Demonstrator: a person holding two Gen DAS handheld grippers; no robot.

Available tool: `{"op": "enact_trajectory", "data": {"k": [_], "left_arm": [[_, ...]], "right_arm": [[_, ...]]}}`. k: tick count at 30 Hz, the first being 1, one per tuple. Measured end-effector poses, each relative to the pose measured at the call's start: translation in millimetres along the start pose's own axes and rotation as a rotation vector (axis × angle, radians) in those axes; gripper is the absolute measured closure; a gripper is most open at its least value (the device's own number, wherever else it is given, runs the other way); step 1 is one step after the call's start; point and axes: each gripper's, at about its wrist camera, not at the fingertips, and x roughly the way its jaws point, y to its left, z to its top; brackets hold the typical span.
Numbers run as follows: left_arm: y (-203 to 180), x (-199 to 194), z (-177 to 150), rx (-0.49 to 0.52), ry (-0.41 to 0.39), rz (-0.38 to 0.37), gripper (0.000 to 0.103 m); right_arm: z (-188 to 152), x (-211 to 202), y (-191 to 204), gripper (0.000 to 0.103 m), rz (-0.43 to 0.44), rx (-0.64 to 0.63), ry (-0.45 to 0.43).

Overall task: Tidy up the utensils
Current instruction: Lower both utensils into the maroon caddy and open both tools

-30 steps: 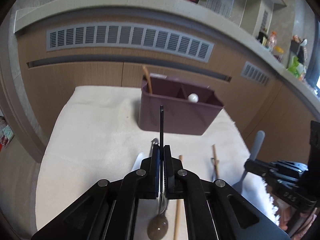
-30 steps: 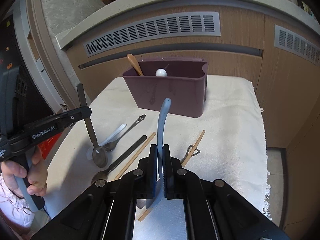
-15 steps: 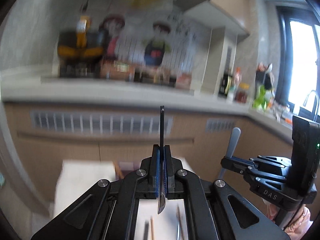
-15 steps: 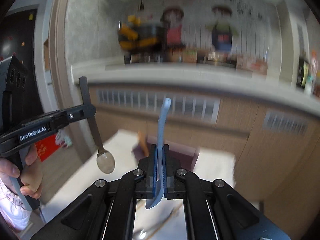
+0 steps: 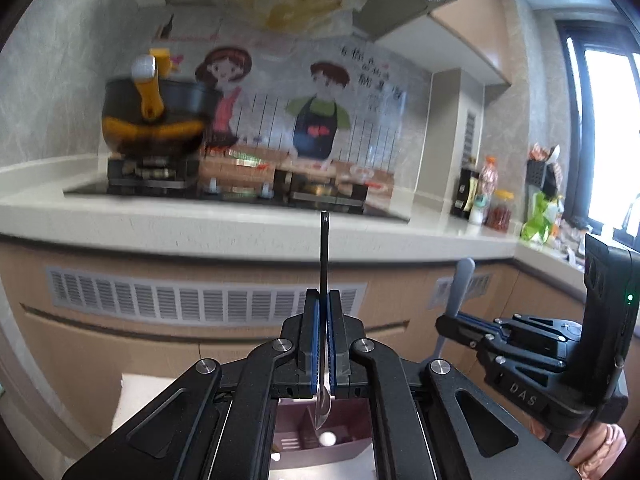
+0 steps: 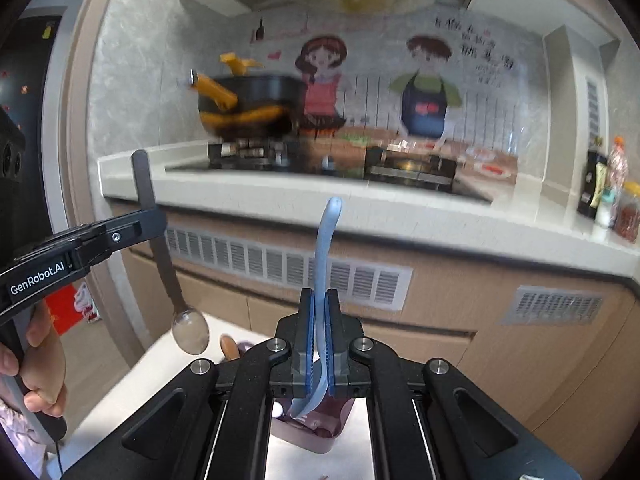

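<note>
My left gripper [image 5: 320, 344] is clamped on a dark metal spoon [image 5: 323, 256], handle up, bowl hanging below the pads; in the right view that bowl [image 6: 191, 329] dangles well clear of the cloth [image 6: 132, 380]. Below it sits the purple caddy [image 5: 320, 436], seen only through the gap in my gripper frame, with a divider and a white ball-topped thing [image 5: 329, 437] inside. To the right, my right gripper [image 6: 319, 336] is clamped on a blue spoon [image 6: 326, 248], handle up too, its bowl just over the caddy's rim. A wooden spoon [image 6: 229, 347] already stands at the caddy's left end. Both spoons are up and ready to go in, I judge. The risks: each is pinched on a thin handle, so it could swivel or slip as I tilt down; my frames hide most of the caddy, so I may misjudge which compartment is under each bowl; lowering both together could knock spoon on spoon or catch the divider and tip the caddy
</note>
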Motion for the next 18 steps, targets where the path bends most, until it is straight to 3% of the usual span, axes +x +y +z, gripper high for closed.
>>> {"op": "enact_trajectory", "data": {"k": [10,18], "left_arm": [[28.8,99.5,-76.9,-0.03,0.2,-0.002,0.1],[45.9,153.4,-138.5,-0.07,0.381,0.005,0.096]], "right_arm": [[-72.0,100.1,-8.0,0.099,-0.001,0.01,0.195],[-116.7,139.9,-14.5,0.095,0.051,0.058,0.319]]}}
